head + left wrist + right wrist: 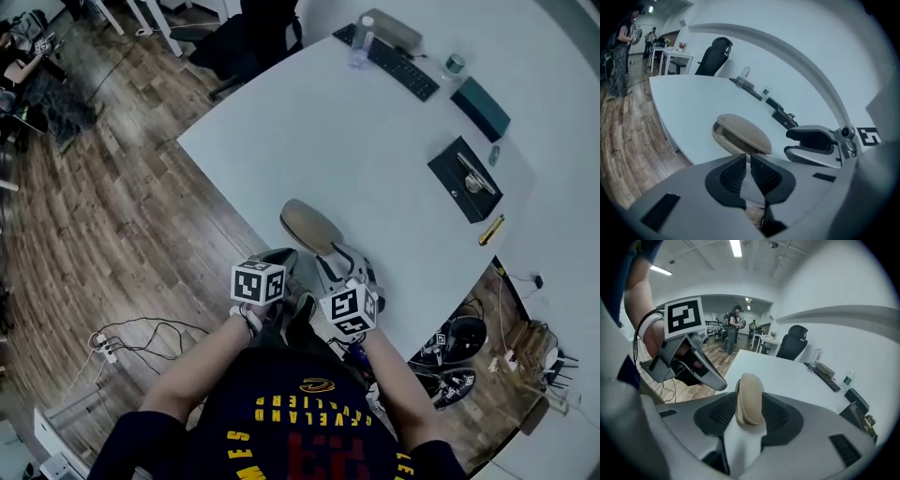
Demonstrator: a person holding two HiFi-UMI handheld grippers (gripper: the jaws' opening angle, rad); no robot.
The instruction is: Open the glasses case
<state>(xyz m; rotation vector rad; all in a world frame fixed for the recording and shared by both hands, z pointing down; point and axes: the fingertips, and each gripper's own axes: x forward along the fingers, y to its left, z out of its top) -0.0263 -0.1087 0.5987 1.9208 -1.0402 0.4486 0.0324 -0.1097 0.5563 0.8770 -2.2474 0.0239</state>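
The right gripper (750,406) is spread wide, the glasses case (749,387) between its jaws. Just short of the case, the left gripper (748,160) is pinched together, empty.

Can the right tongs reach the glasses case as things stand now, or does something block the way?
Probably yes. The right tongs stand open, and the tan glasses case lies straight ahead, in line with their gap. Nothing sits between them, and the left tongs are off to one side.
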